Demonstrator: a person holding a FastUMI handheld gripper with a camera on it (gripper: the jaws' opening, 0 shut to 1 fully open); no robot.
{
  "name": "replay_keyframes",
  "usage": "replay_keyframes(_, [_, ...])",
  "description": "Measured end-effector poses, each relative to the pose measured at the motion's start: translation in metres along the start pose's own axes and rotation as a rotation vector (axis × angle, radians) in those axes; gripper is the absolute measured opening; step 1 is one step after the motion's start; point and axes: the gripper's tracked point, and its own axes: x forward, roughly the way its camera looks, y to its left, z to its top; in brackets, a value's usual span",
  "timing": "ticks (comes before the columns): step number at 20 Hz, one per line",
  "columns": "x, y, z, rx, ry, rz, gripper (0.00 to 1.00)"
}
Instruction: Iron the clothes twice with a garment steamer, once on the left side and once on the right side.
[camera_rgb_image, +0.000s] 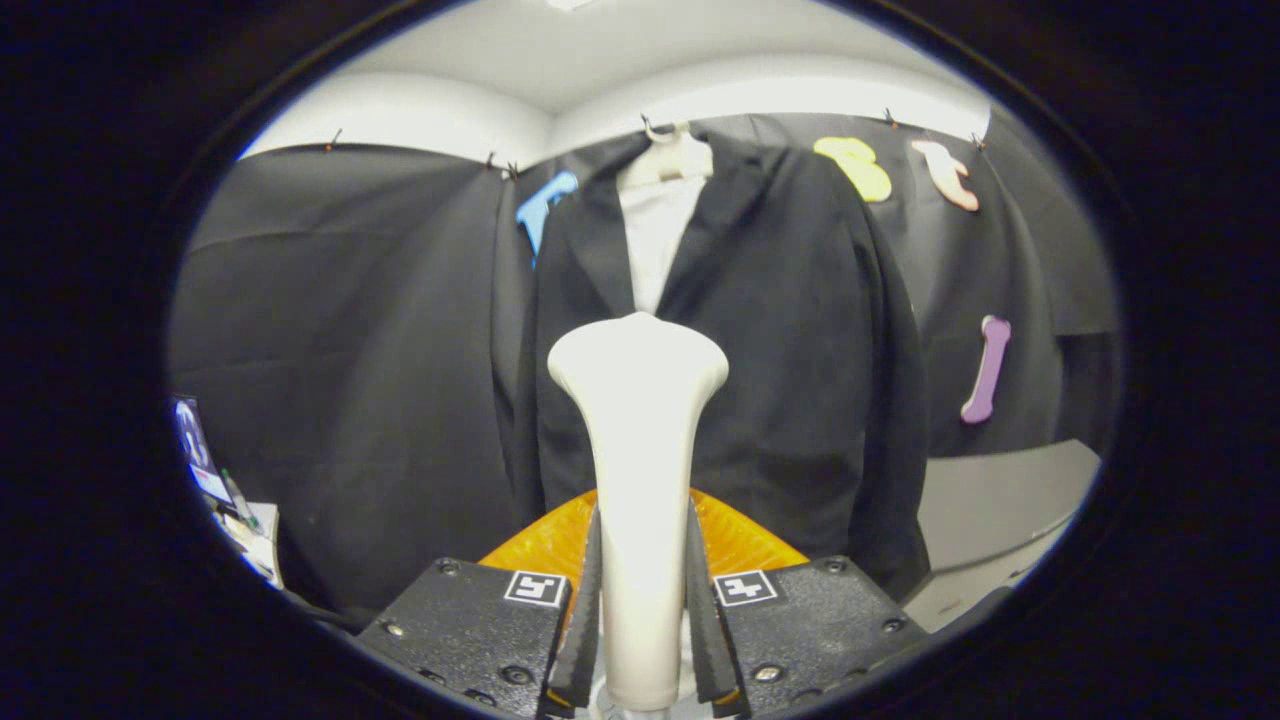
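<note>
Tool (640, 640) clamps steamer (640, 450) facing hung jacket (790, 380)

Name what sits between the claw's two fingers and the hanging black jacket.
In the gripper view, the claw is shut on the white steamer; its head rises ahead of the black jacket.

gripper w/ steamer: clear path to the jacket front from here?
Probably yes. The gripper is shut on the steamer, whose head points at the hanging jacket just beyond; nothing visible stands between them.
</note>
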Motion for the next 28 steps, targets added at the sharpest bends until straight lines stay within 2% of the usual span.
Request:
replay_keyframes(2, [0.008,0.014,0.045,-0.032,-0.124,0.025,0.41])
replay_keyframes(6, [0.023,0.037,0.095,-0.072,-0.291,0.068,0.41])
replay_keyframes(8, [0.031,0.048,0.115,-0.082,-0.341,0.090,0.41])
replay_keyframes(15, [0.079,0.074,0.189,-0.109,-0.453,0.085,0.41])
replay_keyframes(20, [0.116,0.082,0.198,-0.132,-0.427,0.071,0.41])
replay_keyframes(28, [0.124,0.071,0.151,-0.119,-0.333,0.051,0.41])
